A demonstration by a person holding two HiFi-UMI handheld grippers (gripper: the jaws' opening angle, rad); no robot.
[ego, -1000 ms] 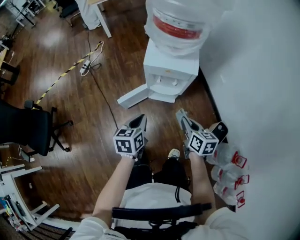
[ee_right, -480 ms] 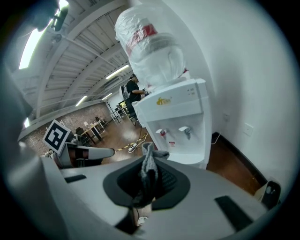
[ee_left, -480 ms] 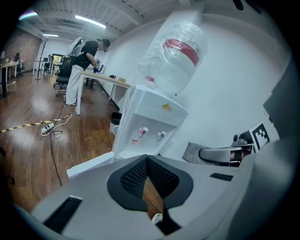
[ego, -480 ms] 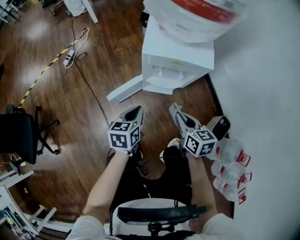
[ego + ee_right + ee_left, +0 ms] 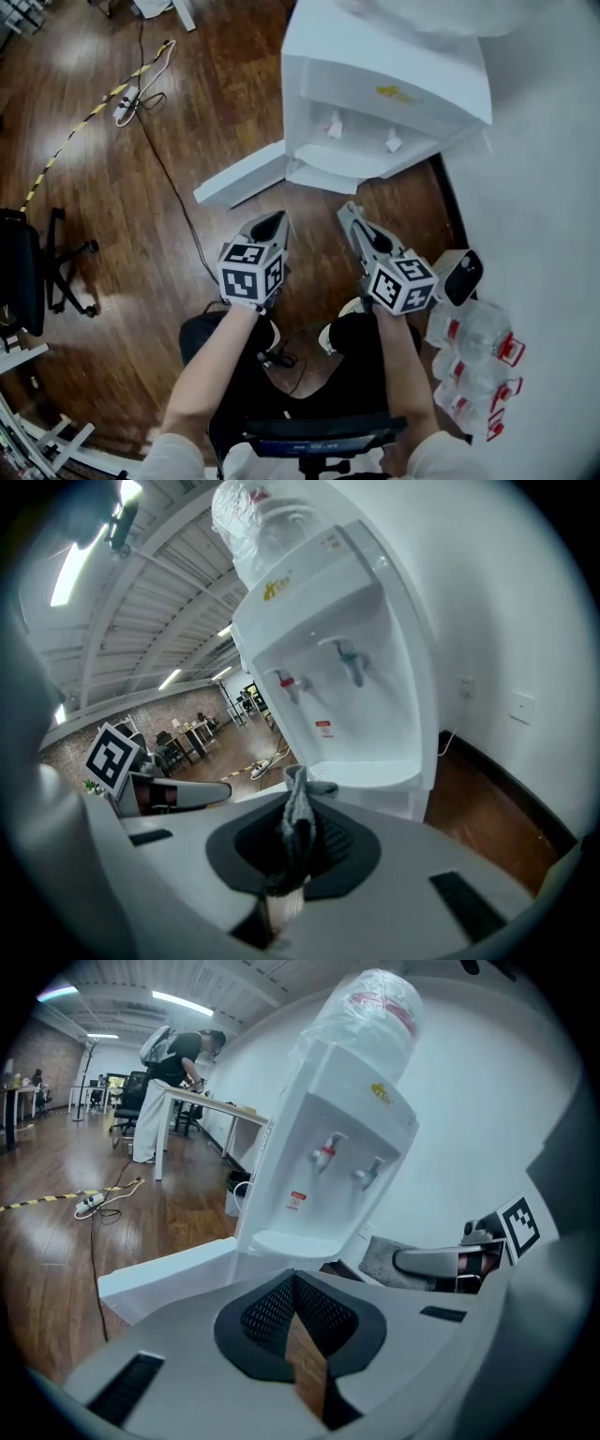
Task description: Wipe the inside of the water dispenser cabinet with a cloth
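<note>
1. Closer now than a second ago, the white water dispenser (image 5: pixel 384 84) fills the top of the head view, and the plastic-wrapped bottle (image 5: pixel 370 1007) on it has slid almost out of that frame.
2. Both tools have kept their side-by-side pose over the wooden floor (image 5: pixel 141 244), pointing at the dispenser's base and well short of touching it.
3. The left tool (image 5: pixel 269 225) has its jaws pressed together with nothing between them; only a sliver of floor shows through behind the pads.
4. The right tool (image 5: pixel 349 214) is clamped on the grey cloth (image 5: pixel 297 808), which stands up from between the pads as a bunched fold.
5. A white door panel (image 5: pixel 242 175) stands swung out to the left at the foot of the dispenser, its lower edge near the floor.
6. The cabinet interior behind it is barely visible: the left gripper view gives only a dark gap under the drip tray (image 5: pixel 352 159).
7. Above the tray sit two taps, one red (image 5: pixel 286 683) and one blue (image 5: pixel 349 658).
8. Clear water bottles (image 5: pixel 473 356) with red labels lie by the white wall, just beside the person's right arm.
9. A black cable (image 5: pixel 178 202) runs across the floor on the left, near a power strip (image 5: pixel 122 106) and a black office chair (image 5: pixel 23 272).
</note>
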